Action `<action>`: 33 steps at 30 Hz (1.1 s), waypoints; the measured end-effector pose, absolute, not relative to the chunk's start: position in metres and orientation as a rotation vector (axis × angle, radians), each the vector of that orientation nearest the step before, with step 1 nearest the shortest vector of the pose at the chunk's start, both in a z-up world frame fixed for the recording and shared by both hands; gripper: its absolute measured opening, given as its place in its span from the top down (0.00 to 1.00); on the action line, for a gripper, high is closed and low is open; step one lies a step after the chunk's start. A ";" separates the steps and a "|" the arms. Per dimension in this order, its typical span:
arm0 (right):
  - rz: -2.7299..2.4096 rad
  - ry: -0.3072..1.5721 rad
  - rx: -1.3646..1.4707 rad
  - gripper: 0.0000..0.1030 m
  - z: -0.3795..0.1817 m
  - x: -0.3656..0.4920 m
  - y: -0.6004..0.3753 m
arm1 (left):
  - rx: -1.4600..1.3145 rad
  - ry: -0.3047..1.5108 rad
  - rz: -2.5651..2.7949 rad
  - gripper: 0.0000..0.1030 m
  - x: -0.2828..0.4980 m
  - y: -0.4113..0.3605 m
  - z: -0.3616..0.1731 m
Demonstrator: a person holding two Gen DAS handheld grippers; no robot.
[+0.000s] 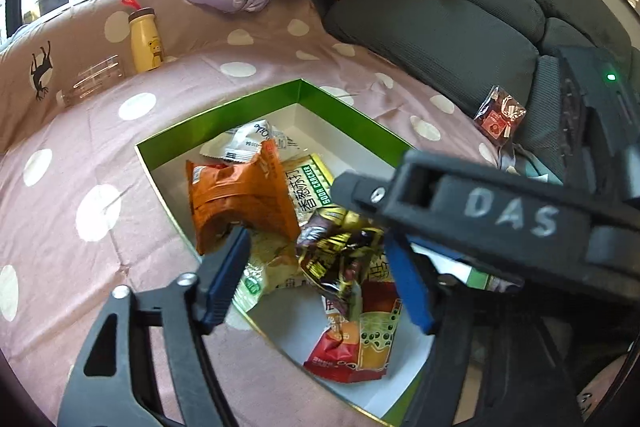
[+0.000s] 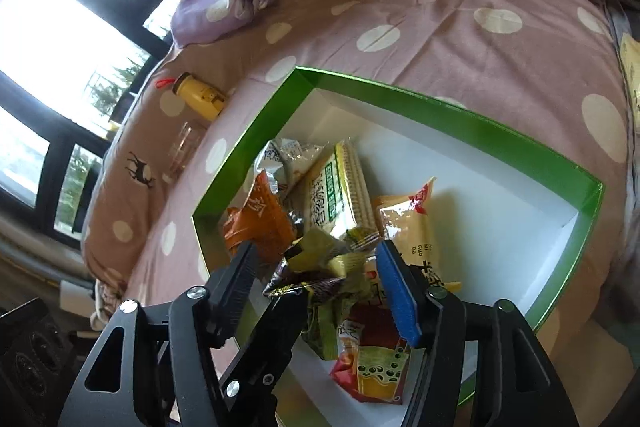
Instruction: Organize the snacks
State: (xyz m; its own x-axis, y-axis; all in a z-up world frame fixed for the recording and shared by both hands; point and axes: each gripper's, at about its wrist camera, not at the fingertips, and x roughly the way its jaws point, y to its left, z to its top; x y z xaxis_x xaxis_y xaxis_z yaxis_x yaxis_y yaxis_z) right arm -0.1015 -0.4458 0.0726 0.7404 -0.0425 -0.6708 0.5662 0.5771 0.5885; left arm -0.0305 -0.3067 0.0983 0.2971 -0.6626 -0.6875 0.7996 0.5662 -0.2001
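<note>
Both grippers, left gripper [image 1: 316, 255] and right gripper [image 2: 316, 267], hang open and empty over the green box [image 2: 460, 125] on the bed, straddling a dark-gold snack packet [image 1: 340, 251] atop the pile inside, apparently just dropped there.

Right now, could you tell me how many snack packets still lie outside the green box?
1: a dark red packet lies on the spotted bedspread against the grey sofa cushion, outside the green box. Others may be hidden.
</note>
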 end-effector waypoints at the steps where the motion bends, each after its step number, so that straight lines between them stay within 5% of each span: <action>1: -0.403 0.647 0.873 0.27 0.077 -0.104 -0.444 | 0.186 0.810 -0.983 0.19 -0.030 -0.303 0.100; 9: -0.435 0.585 0.773 0.22 0.104 -0.117 -0.429 | 0.178 0.768 -0.922 0.00 -0.035 -0.282 0.121; 33: -0.545 0.585 0.668 0.22 0.124 -0.125 -0.410 | 0.145 0.767 -0.820 0.00 -0.028 -0.250 0.127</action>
